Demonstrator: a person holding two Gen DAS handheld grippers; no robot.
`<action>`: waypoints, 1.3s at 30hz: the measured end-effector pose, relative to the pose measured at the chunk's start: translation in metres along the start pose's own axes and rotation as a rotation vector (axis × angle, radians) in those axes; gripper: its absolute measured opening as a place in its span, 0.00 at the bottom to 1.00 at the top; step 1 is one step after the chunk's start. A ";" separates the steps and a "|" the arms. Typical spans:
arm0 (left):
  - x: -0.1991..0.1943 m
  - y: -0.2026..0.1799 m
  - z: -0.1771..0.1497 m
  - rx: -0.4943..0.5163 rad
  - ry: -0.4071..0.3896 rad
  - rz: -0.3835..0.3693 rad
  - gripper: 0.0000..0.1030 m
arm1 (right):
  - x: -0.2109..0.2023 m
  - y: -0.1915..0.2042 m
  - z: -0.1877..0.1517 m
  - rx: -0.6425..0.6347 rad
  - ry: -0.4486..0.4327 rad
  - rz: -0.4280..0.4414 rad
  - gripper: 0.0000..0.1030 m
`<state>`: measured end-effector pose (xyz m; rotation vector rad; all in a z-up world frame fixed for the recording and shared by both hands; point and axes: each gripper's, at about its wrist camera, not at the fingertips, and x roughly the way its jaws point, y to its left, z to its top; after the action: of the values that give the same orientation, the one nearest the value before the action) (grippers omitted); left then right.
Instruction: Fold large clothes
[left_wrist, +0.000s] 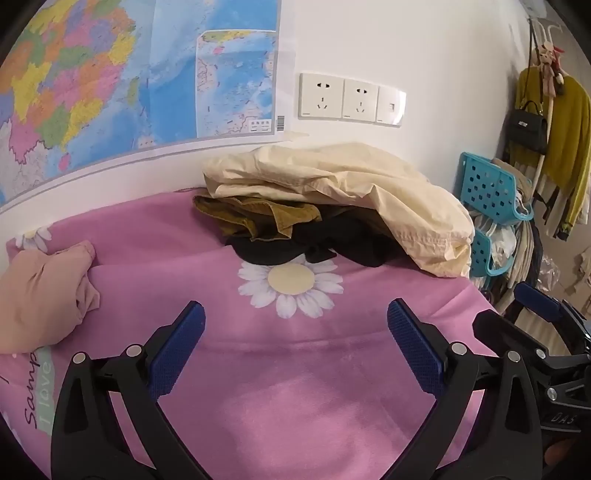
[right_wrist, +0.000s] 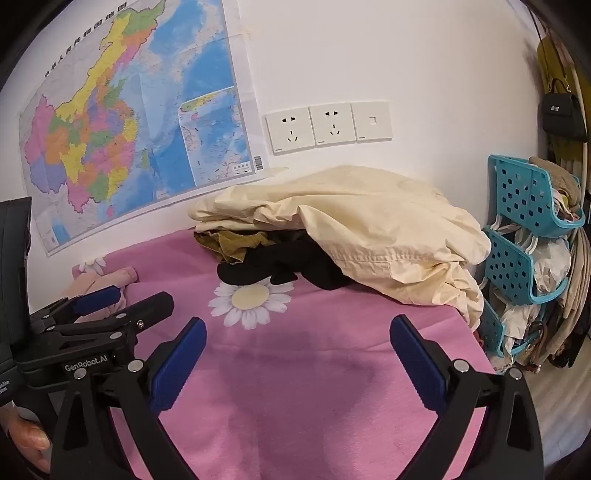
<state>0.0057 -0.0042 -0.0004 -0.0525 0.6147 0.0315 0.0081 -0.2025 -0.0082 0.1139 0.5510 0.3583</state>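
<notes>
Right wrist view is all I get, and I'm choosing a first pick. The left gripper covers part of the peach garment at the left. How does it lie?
Observer: The peach garment lies bunched on the pink sheet, apart from the clothes pile, with nothing on top of it.
Operator: Does the left gripper hold anything?
Observer: No. The left gripper is wide open over bare sheet, with nothing between its pads.
Operator: Any mark on the sheet near that garment?
Observer: Yes, "I love" lettering is printed on the sheet just below it.
</notes>
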 end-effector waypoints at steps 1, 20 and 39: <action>0.001 0.000 0.000 -0.003 0.001 -0.001 0.95 | 0.000 0.000 0.000 -0.002 0.001 -0.004 0.94; 0.006 -0.002 0.001 -0.005 0.015 -0.005 0.95 | 0.004 -0.001 0.005 -0.030 0.002 -0.010 0.94; 0.010 -0.006 0.000 0.000 0.021 -0.003 0.95 | 0.007 -0.001 0.007 -0.030 -0.003 -0.004 0.94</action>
<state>0.0139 -0.0101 -0.0060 -0.0535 0.6355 0.0276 0.0175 -0.2013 -0.0064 0.0846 0.5432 0.3619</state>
